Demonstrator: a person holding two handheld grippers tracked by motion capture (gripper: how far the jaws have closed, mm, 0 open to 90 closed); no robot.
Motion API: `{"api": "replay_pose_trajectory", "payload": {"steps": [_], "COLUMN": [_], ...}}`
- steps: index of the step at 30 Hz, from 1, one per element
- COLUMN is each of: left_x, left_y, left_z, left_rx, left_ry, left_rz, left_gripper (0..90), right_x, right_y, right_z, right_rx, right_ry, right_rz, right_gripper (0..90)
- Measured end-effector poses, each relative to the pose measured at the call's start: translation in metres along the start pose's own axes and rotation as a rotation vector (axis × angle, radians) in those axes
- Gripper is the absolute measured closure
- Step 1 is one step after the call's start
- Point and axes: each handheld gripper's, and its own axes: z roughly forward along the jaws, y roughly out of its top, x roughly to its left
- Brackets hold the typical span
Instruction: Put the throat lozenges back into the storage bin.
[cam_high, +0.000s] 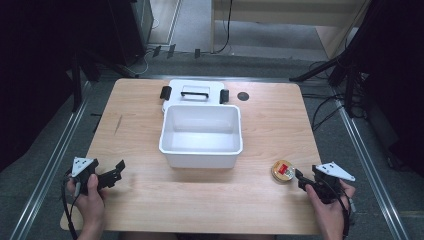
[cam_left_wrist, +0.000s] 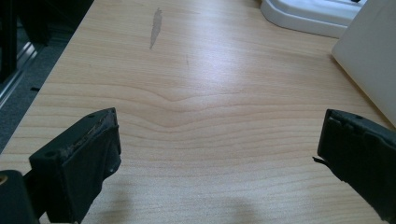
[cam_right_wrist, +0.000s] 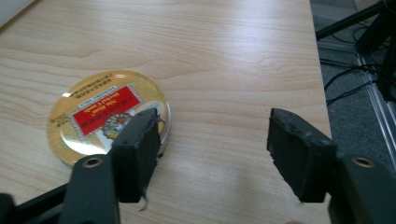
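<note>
Gold tin (cam_right_wrist: 100, 116) flat, label-up, just beside spread-jawed right gripper (cam_right_wrist: 212, 149); left gripper (cam_left_wrist: 217, 154) likewise released.

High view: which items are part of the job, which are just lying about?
In play: round gold tin by the open right gripper; open white bin, a likely destination; left gripper, open, idle.
Lying about: white lid behind the bin; small black disc; cables on the floor.

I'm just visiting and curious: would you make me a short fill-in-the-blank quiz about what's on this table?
1. The white bin in the middle of the table is ____.
2. The round gold tin has a ____ label on top.
3. The tin lies nearest the ____ gripper.
4. The jaws of the left gripper stand ____.

Missing words: empty; red; right; open
</note>
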Motion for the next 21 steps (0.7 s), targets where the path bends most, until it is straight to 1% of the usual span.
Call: {"api": "replay_pose_trajectory", "payload": {"steps": [3,5,6,7,8,9,10,11,12,13,14,15,17,18,19,21], "left_x": [0.0,0.0,0.0,0.0,0.0,0.0,0.0,0.0,0.0,0.0,0.0,0.0,0.0,0.0,-0.001,-0.001], "left_y": [0.0,0.0,0.0,0.0,0.0,0.0,0.0,0.0,0.0,0.0,0.0,0.0,0.0,0.0,0.0,0.0], "left_z": [0.0,0.0,0.0,0.0,0.0,0.0,0.0,0.0,0.0,0.0,0.0,0.0,0.0,0.0,0.0,0.0], "left_rx": [0.001,0.001,0.001,0.002,0.002,0.002,0.003,0.003,0.003,0.002,0.002,0.002,0.003,0.003,0.004,0.003], "left_ry": [0.001,0.001,0.001,0.001,0.001,0.001,0.001,0.001,0.001,0.002,0.002,0.003,0.003,0.003,0.005,0.007], "left_rz": [0.0,0.001,0.001,0.001,0.001,0.001,0.001,0.001,0.001,0.002,0.004,0.005,0.007,0.007,0.009,0.012], "left_gripper": [0.0,0.0,0.0,0.0,0.0,0.0,0.0,0.0,0.0,0.0,0.0,0.0,0.0,0.0,0.0,0.0], "right_x": [0.001,0.001,0.001,0.003,0.003,0.004,0.007,0.008,0.008,0.012,0.013,0.016,0.022,0.022,0.03,0.035], "right_y": [0.009,0.017,0.017,0.028,0.028,0.032,0.041,0.045,0.045,0.053,0.056,0.06,0.066,0.066,0.073,0.077], "right_z": [-0.003,-0.007,-0.007,-0.013,-0.013,-0.015,-0.019,-0.021,-0.021,-0.021,-0.02,-0.019,-0.018,-0.018,-0.015,-0.013], "right_rx": [0.015,0.037,0.037,0.098,0.098,0.111,0.128,0.144,0.144,0.191,0.214,0.252,0.309,0.309,0.376,0.43], "right_ry": [0.012,0.013,0.013,0.013,0.013,0.002,-0.009,-0.009,-0.009,-0.009,-0.004,0.004,0.009,0.009,0.017,0.038], "right_rz": [-0.029,-0.036,-0.036,-0.069,-0.069,-0.084,-0.104,-0.113,-0.113,-0.137,-0.142,-0.148,-0.158,-0.158,-0.183,-0.189], "right_gripper": [37.5,38.3,38.3,42.4,42.4,43.4,43.5,43.2,43.2,41.5,41.0,40.1,39.2,39.2,37.0,35.2]}}
